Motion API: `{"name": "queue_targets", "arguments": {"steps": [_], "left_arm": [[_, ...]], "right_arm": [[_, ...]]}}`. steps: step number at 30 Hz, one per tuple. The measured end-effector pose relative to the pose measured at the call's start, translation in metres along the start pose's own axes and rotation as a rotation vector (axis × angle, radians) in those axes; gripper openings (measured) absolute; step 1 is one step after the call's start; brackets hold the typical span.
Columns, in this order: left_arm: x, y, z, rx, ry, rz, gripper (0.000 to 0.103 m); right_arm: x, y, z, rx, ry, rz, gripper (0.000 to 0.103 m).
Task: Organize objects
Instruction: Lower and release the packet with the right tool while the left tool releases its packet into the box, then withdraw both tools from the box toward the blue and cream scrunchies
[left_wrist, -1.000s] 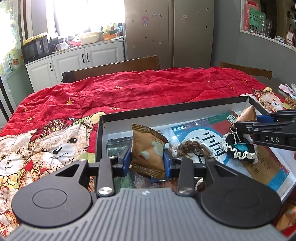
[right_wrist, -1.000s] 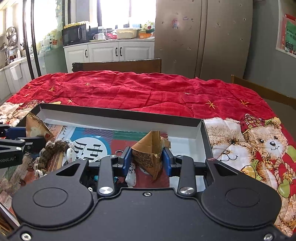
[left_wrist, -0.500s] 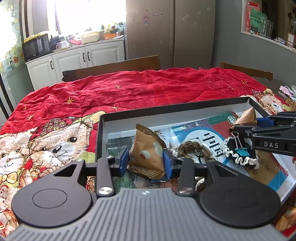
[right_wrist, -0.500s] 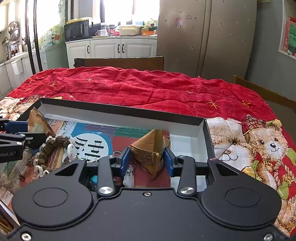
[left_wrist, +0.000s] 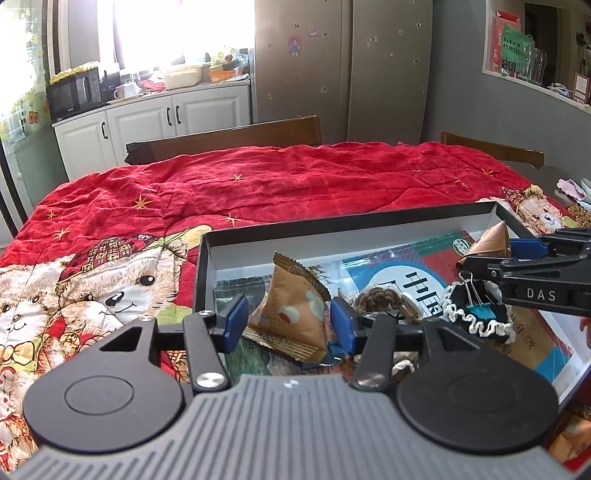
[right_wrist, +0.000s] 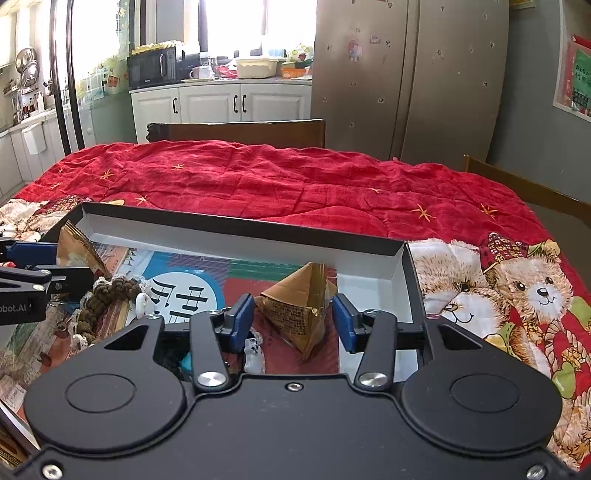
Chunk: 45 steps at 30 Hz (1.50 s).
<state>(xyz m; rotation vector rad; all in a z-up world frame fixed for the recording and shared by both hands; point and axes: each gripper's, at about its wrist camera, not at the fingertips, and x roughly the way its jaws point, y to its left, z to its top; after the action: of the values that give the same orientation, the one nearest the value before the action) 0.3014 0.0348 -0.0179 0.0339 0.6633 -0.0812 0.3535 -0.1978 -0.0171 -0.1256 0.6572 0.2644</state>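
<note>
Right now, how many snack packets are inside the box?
2. One orange packet stands at the left end of the box; one gold packet stands at the right end. Others may be hidden under the tools.

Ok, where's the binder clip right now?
In the left wrist view the binder clip sits on the right side of the box, on a black frilly scrunchie, just right of the braided cord.

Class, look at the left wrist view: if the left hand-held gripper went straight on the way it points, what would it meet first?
Most likely the orange-brown foil snack packet, standing between the open pads of the left hand-held gripper. Beyond it lies the floor of the shallow black box; depth is uncertain.
</note>
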Motion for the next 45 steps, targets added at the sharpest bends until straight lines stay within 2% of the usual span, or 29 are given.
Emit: {"name": "queue_targets", "arguments": {"steps": [7,26,45], "left_arm": [[-0.007,-0.002,0.002,-0.005,-0.032,-0.007,0.071],[-0.027,-0.006,0.002,0.002,-0.075,0.012,0.075],[-0.095,-0.006,0.003,-0.019,-0.182,-0.013,0.081]], "right_arm": [[-0.003,0.002,0.0,-0.01,-0.023,-0.002,0.051],[-0.019,0.01,-0.001,-0.051,-0.065,-0.011,0.056],[-0.078,0.017,-0.001,-0.038,-0.125,0.019,0.062]]}}
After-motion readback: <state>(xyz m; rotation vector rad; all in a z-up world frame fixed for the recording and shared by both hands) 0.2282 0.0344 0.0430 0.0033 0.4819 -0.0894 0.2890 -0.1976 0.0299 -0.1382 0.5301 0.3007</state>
